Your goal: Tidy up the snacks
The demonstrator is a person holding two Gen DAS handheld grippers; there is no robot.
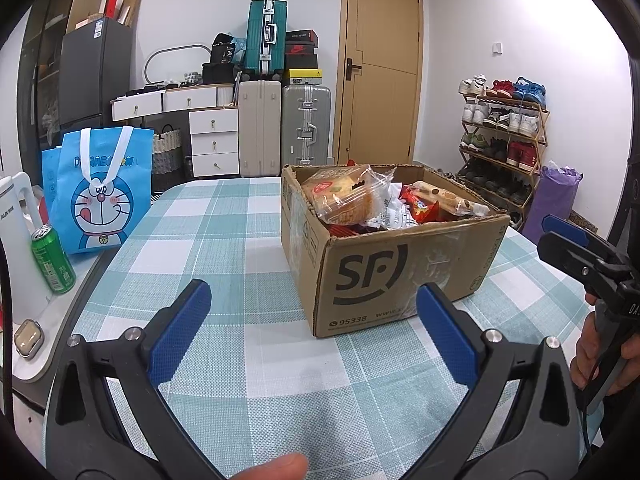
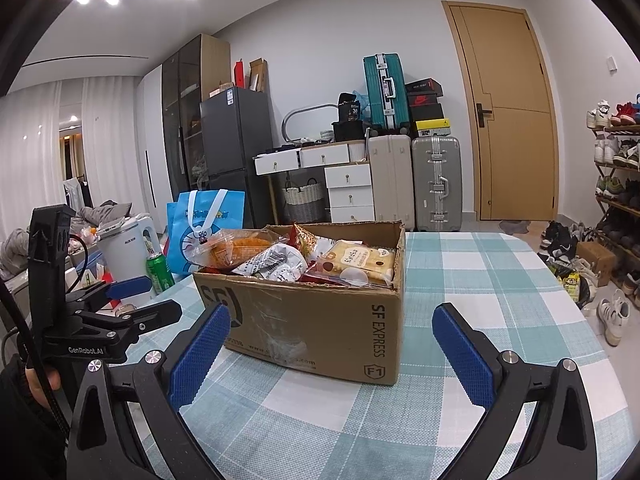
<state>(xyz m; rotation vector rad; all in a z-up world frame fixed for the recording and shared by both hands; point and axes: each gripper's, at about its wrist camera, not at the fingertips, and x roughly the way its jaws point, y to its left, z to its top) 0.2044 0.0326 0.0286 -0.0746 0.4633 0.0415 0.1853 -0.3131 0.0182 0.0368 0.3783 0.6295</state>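
Snacks (image 1: 360, 200) filled the box (image 1: 400, 276) at frame center, so both grippers, left (image 1: 314, 336) and right (image 2: 332, 354), hung short of it, jaws wide and empty, likely ready to reach in.

Left gripper (image 1: 314, 332): black moulded frame, two blue pads (image 1: 180, 334) with fine diamond knurling, silver round-head screws behind each pad. Right gripper (image 2: 330, 354): identical build. The left unit's body carries white "GenRobot.AI" lettering; a black cable (image 2: 44, 384) runs behind it, beside a dark sleeve (image 2: 28, 428).
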